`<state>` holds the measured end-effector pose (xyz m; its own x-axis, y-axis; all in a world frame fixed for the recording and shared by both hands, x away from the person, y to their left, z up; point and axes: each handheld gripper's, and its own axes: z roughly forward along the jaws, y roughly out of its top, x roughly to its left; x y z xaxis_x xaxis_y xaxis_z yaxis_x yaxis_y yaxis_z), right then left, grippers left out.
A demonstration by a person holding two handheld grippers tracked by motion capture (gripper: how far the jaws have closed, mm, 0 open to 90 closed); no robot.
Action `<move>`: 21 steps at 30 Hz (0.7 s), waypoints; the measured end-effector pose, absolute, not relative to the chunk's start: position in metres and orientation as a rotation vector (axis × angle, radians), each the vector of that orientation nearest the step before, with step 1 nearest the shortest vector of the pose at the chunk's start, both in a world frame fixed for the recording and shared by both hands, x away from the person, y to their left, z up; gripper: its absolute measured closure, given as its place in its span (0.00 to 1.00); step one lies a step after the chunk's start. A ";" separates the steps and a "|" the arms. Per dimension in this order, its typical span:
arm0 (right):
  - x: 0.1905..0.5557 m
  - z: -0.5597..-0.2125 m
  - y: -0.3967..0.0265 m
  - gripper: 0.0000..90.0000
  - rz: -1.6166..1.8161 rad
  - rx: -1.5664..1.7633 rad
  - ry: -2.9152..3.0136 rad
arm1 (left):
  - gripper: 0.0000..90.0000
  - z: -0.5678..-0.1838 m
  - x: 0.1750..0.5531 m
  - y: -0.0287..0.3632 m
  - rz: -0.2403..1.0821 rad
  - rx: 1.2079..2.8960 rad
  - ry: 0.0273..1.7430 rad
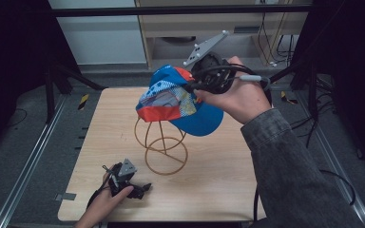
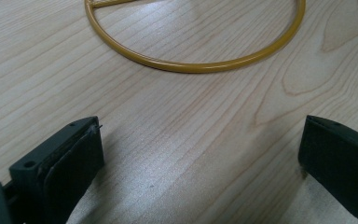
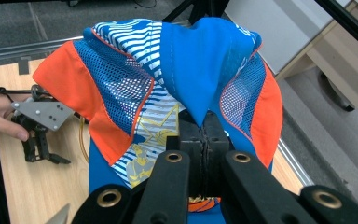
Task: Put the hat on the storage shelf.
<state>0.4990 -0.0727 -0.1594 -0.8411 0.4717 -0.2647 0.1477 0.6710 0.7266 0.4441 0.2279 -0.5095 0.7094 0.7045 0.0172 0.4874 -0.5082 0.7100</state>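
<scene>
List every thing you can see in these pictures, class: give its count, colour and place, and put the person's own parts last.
Cap: one, blue with orange panels, white-striped mesh and a blue brim; held up in the air above the wire stand.
Wire stand: one, yellow-gold, with a ring base; upright near the middle of the table.
Table: one, light wood; under the stand.
Strips of tape: two, yellow and black; on the grey floor, one at each side beyond the table.
Right gripper: one, black with a grey plate; jaws shut on the cap's fabric.
Left gripper: one, black with a grey plate; jaws open, resting low on the table's near left edge.
Right hand: one, grey sleeve.
Left hand: one.
</scene>
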 end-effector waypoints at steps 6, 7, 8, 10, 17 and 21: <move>0.501 -0.161 -0.063 1.00 1.028 0.467 2.457 | 0.00 -0.509 0.444 0.228 0.399 2.211 0.902; 0.502 -0.161 -0.061 1.00 1.026 0.461 2.459 | 0.00 -0.509 0.444 0.228 0.398 2.211 0.902; 0.502 -0.161 -0.060 1.00 1.024 0.463 2.462 | 0.00 -0.509 0.444 0.228 0.398 2.211 0.902; 0.503 -0.161 -0.058 1.00 1.024 0.460 2.463 | 0.00 -0.509 0.444 0.228 0.399 2.211 0.902; 0.503 -0.160 -0.053 1.00 1.027 0.454 2.474 | 0.00 -0.509 0.444 0.228 0.398 2.211 0.902; 0.504 -0.160 -0.048 1.00 1.020 0.449 2.478 | 0.00 -0.509 0.444 0.228 0.398 2.211 0.902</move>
<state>0.5043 -0.0484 -0.1595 -0.8593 0.4423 -0.2570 0.1333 0.6786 0.7223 0.4441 0.2279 -0.5094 0.7096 0.7044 0.0173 0.4873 -0.5083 0.7101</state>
